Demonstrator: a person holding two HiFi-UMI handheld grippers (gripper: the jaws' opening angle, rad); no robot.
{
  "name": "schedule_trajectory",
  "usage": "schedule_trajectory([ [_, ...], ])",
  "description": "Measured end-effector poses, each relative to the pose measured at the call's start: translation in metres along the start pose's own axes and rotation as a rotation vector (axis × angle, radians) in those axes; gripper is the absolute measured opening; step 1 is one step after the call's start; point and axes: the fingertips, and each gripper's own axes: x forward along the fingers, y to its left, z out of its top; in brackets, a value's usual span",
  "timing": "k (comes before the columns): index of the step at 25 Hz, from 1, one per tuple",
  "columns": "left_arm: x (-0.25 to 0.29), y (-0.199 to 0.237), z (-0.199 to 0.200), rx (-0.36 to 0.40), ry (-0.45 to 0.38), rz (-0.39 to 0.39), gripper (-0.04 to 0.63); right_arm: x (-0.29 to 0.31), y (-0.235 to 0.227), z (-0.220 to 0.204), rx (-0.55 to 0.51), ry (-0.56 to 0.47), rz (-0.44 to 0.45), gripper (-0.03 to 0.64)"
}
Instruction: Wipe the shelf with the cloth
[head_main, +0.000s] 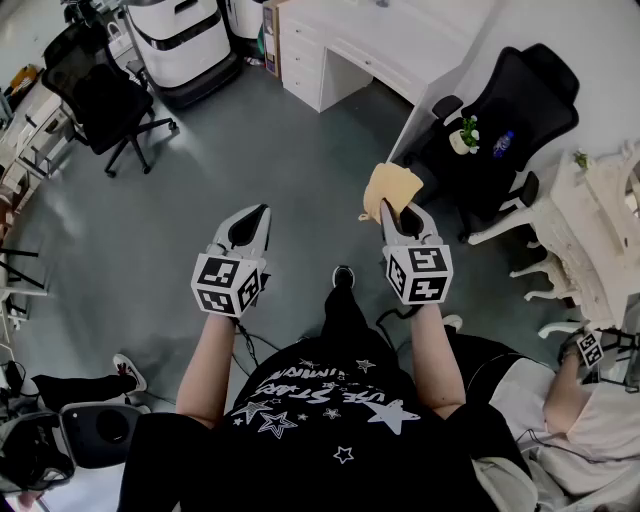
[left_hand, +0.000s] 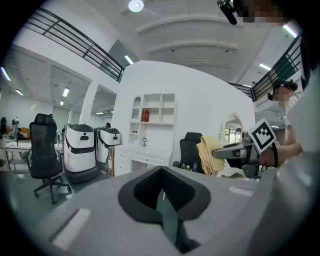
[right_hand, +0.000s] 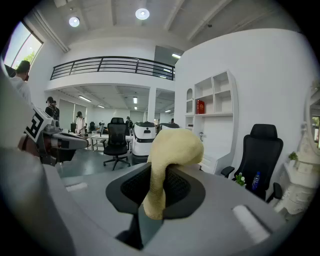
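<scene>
The right gripper (head_main: 386, 210) has its fingers clamped on the yellow cloth (head_main: 392, 186), which bunches up over their tips. Beside it, the left gripper (head_main: 260, 212) is held over the floor, fingers pressed together on nothing. The white shelf (right_hand: 215, 100) stands ahead, well apart from both.

Head view looks steeply down; both gripper views face forward, sharing the shelf (left_hand: 155, 114).

Cloth (head_main: 392, 187) I held was pale yellow. My left gripper (head_main: 262, 212) and right gripper (head_main: 386, 208) were grey, marker cubes (head_main: 228, 284) black-and-white squares. Far shelf (left_hand: 155, 116) was white, floor (head_main: 150, 260) dark grey. My shirt (head_main: 330, 400) was black, white stars.
</scene>
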Motion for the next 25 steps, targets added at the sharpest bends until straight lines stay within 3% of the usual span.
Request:
schedule_trajectory([
  [13,0.044,0.02,0.001,-0.01,0.017,-0.011,0.0,0.038,-0.027,0.0,0.025,0.006,-0.019,0.081],
  [25,0.212,0.05,0.04,0.023,0.029,-0.061,0.0,0.147,-0.137,0.021,0.096,-0.024,-0.058,0.083],
])
